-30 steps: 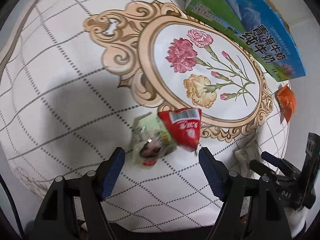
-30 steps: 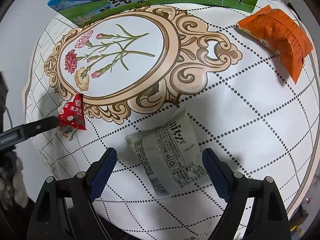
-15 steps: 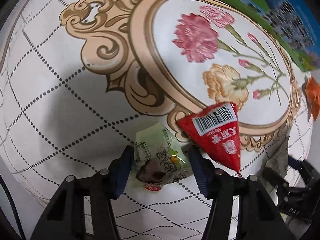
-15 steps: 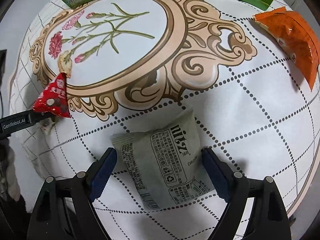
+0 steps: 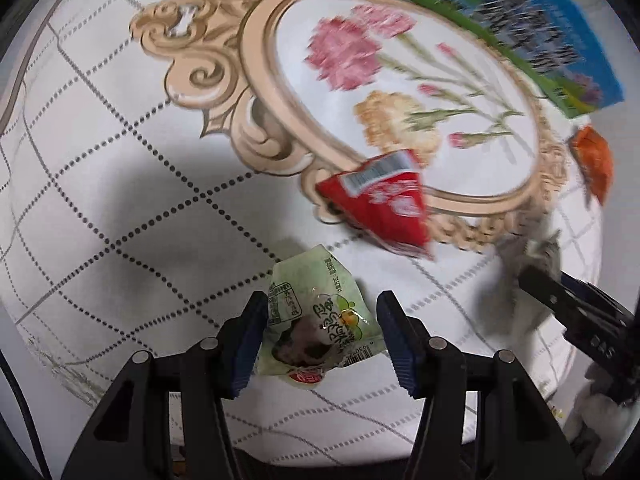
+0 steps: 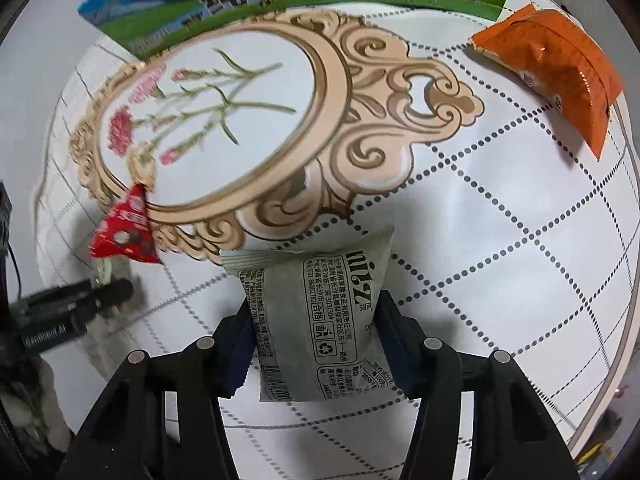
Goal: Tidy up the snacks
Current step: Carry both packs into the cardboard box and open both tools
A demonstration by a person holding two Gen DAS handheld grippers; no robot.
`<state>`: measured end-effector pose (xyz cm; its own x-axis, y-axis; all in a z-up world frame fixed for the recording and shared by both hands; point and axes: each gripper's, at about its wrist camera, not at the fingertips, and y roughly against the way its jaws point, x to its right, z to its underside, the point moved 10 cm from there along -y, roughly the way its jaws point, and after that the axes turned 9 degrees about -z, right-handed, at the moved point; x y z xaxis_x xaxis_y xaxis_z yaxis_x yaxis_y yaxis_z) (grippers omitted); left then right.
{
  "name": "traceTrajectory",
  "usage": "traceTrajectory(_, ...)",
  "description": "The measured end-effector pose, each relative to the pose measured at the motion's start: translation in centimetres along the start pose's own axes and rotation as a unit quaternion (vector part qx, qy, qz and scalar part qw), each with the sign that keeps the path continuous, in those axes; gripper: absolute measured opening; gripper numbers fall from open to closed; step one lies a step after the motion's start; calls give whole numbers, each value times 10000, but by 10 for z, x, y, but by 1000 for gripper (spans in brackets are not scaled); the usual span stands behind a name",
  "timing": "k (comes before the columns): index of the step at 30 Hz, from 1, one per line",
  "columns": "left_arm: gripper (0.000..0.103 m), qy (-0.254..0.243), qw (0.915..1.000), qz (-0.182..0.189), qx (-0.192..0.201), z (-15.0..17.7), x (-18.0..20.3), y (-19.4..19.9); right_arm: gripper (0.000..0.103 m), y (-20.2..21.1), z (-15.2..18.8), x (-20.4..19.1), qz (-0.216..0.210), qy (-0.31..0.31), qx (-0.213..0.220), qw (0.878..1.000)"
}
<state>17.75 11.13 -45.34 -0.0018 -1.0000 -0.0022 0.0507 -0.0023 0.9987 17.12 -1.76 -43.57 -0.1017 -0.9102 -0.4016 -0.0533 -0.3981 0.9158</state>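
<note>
Now both grippers clamp packets: left gripper on the green snack packet, right gripper, its jaws just closed, across the grey packet's short axis.

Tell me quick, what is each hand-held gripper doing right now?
Left hand-held gripper: closed on the green snack packet.
Right hand-held gripper: jaws just closed onto the grey snack packet.

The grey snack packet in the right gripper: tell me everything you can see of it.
The grey snack packet is a soft, matt pillow-style pouch with crimped end seals, printed in black with text, a barcode and a recycling mark. It looks sealed and slightly puffed. The right gripper has just been closing, and its blue pads now press on both long sides, pinching it in a little. It points away from the camera, over the white patterned tablecloth; whether it still touches the cloth cannot be told.
</note>
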Motion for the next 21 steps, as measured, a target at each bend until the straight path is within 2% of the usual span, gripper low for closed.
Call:
traceTrajectory(6, 54, -369, 9973, 485, 413, -11, 38, 58, 58, 38, -17, -24, -562, -163, 390, 9975)
traceTrajectory(9, 54, -576, 9932, 781, 650, -37, 66, 90, 58, 71, -39, -40, -778, -116, 734, 9942)
traceTrajectory(12, 54, -633, 9889, 930, 975, -83, 90, 121, 58, 111, -70, -52, -836, 19, 1179, 9895)
traceTrajectory(14, 54, -660, 9851, 925, 1287, -115, 92, 152, 58, 134, -93, -58, -840, 63, 1478, 9854)
traceTrajectory(16, 54, -684, 9826, 893, 1477, -144, 105, 167, 58, 155, -116, -57, -836, 61, 1708, 9817)
traceTrajectory(19, 54, -747, 9806, 646, 1692, -190, 109, 187, 58, 182, -157, -51, -791, 2, 2076, 9750)
traceTrajectory(21, 54, -749, 9803, 471, 1768, -209, 102, 196, 58, 191, -182, -47, -731, -54, 2205, 9726)
